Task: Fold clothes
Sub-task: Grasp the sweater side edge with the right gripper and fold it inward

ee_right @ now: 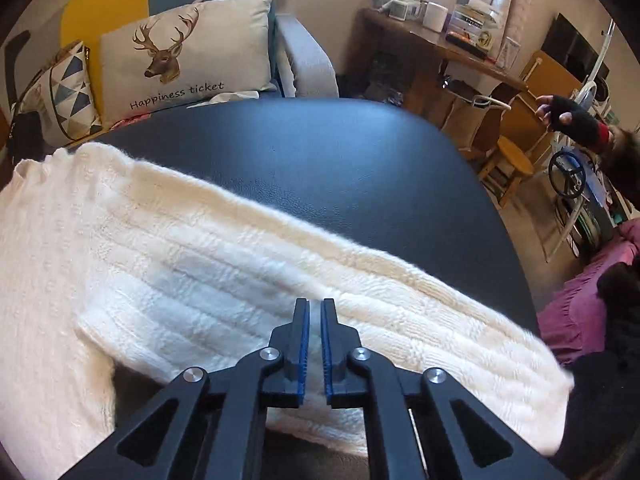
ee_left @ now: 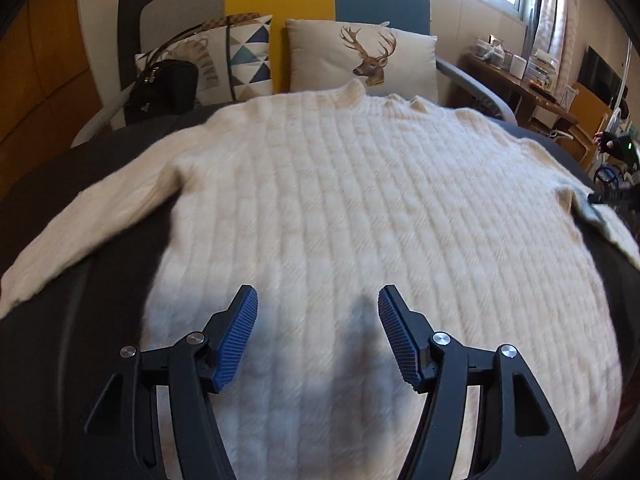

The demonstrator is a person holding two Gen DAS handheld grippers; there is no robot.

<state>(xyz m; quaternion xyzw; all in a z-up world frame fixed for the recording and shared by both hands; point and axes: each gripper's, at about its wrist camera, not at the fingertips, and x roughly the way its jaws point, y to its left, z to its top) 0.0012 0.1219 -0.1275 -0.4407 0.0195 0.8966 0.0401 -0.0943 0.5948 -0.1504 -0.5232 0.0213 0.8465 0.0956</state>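
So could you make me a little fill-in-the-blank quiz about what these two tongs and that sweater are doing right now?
1. The cream sweater lies spread on a ____ table.
2. The left tongs hover over the sweater with their jaws ____.
3. The right tongs are pinched on the sweater's ____.
4. The cushion behind the table shows a ____.

Missing words: black; open; sleeve; deer

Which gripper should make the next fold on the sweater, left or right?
Right, probably. The right gripper is already shut on the sweater's sleeve, ready to carry it across the body. The left gripper hangs open above the sweater near its hem, holding nothing.
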